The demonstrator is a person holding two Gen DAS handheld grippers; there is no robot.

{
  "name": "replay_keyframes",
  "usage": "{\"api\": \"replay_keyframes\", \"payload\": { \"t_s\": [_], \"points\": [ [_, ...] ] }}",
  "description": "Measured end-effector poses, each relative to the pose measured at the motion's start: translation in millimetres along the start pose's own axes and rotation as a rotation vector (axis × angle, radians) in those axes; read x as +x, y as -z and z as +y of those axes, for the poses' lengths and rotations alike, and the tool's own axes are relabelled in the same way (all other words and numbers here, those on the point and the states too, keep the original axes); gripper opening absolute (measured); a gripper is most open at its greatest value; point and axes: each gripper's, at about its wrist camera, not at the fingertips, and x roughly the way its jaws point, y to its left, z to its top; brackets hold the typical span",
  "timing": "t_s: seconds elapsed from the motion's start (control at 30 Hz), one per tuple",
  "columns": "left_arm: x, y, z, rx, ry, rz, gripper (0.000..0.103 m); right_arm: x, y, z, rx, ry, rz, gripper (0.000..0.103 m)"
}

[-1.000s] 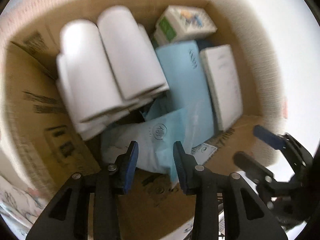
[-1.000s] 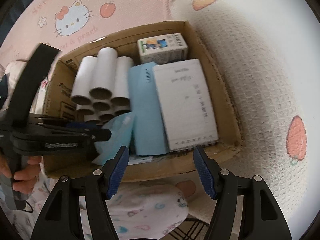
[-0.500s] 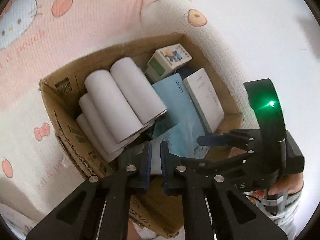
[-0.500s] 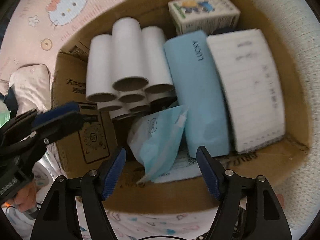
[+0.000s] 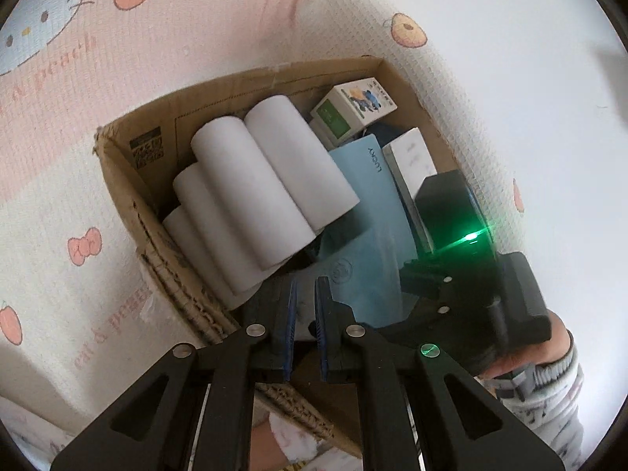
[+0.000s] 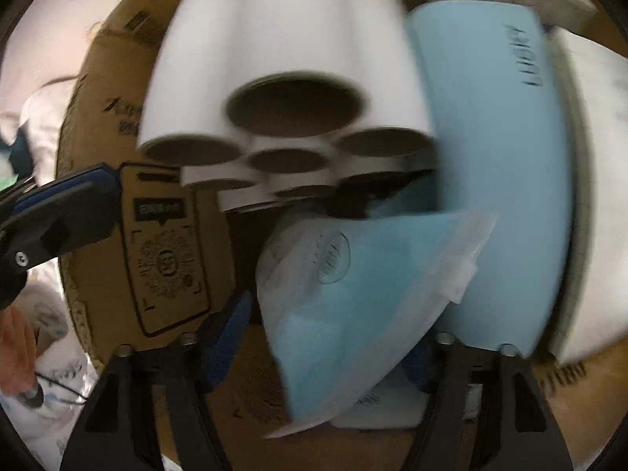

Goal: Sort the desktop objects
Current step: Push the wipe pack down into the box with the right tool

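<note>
Two tools work one cardboard box: the right tool, spread wide, straddles the blue packet lying just ahead beside the paper tubes, likely to grab it, while the left tool sits nearly clenched, seemingly empty, above the box's near edge.

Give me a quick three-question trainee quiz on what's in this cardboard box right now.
1. True or false: the right gripper is open around the blue plastic pouch.
2. What word is printed on the long blue case? A) LUCKY B) HAPPY C) SWEET
3. Fill in: the white tubes lie in a ___ inside the cardboard box.

Key: 1 true; 2 A; 3 bundle.
</note>
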Motion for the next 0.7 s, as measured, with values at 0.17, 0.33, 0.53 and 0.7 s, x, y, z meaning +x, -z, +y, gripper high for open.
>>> {"api": "replay_keyframes", "payload": {
  "t_s": [0.17, 0.33, 0.53, 0.7],
  "points": [
    [-4, 2, 1, -0.004, 0.004, 0.017, 0.01, -17, 4, 14, -0.103, -0.074, -0.074, 0.051],
    [-8, 5, -4, 0.007, 0.005, 0.037, 0.01, -24, 7, 31, -0.205, -0.215, -0.072, 0.05],
    [-4, 7, -10, 0.037, -0.024, 0.064, 0.009, -30, 7, 32, -0.261, -0.35, -0.086, 0.05],
    [5, 4, -18, 0.047, -0.022, 0.109, 0.01, -28, 3, 6, -0.144, -0.265, -0.067, 0.05]
  ]
}}
